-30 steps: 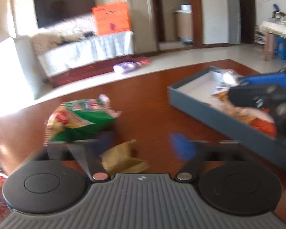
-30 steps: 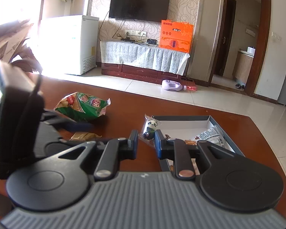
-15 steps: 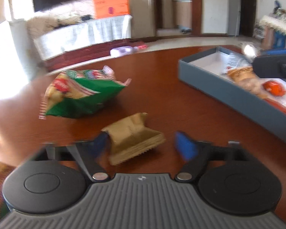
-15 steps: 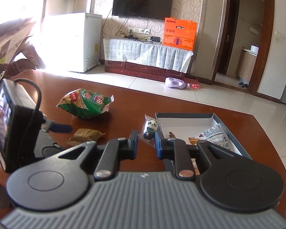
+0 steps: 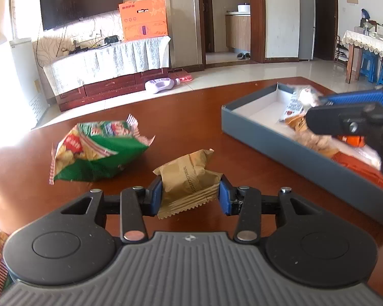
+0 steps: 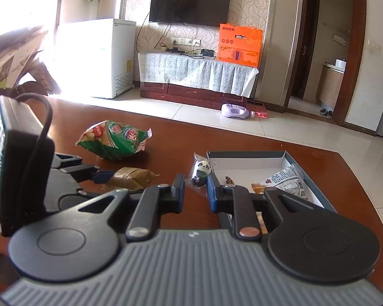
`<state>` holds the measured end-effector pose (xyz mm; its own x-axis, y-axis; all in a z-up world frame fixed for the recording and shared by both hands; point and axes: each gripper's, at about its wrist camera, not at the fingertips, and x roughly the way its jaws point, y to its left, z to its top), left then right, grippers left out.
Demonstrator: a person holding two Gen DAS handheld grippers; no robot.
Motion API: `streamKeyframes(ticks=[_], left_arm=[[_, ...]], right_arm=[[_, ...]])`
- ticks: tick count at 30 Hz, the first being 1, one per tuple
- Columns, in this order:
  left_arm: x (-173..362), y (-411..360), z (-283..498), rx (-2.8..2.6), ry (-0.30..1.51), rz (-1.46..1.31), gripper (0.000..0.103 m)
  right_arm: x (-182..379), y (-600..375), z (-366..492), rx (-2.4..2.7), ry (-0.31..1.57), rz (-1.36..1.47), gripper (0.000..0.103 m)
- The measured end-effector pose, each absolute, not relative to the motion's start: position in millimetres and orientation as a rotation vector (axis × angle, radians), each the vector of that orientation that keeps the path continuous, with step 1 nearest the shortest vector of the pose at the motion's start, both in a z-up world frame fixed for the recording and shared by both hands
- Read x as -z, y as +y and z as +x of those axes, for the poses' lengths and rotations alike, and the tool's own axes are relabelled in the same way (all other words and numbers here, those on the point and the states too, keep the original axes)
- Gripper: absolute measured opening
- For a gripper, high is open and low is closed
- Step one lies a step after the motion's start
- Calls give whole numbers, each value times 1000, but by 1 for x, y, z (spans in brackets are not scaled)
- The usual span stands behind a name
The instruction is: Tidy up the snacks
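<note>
Now brown packet [image 5: 189,178] between closing fingers [image 5: 156,195]

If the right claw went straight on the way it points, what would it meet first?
The right claw, holding the panda snack packet, points just past the near-left corner of the grey box. Likely first contact is the tabletop beside that corner, though depth is hard to judge.

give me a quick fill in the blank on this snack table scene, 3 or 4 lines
1. The left gripper is closing its jaws on a ____ snack packet.
2. The chip bag lying on the table is mainly ____.
3. The panda packet sits just ____ the grey box.
4. The big carton beside the TV is ____.

Missing words: brown; green; outside; orange
</note>
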<state>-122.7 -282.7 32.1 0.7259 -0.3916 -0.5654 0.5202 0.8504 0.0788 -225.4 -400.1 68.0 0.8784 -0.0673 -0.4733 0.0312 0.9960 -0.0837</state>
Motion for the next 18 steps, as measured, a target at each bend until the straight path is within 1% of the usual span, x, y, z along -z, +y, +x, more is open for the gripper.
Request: streamKeyframes(ticks=[18], left_arm=[[-54,-313,-136,523,538,239,49]], right_arm=[[-75,-414,-242,70,461,-60,22]])
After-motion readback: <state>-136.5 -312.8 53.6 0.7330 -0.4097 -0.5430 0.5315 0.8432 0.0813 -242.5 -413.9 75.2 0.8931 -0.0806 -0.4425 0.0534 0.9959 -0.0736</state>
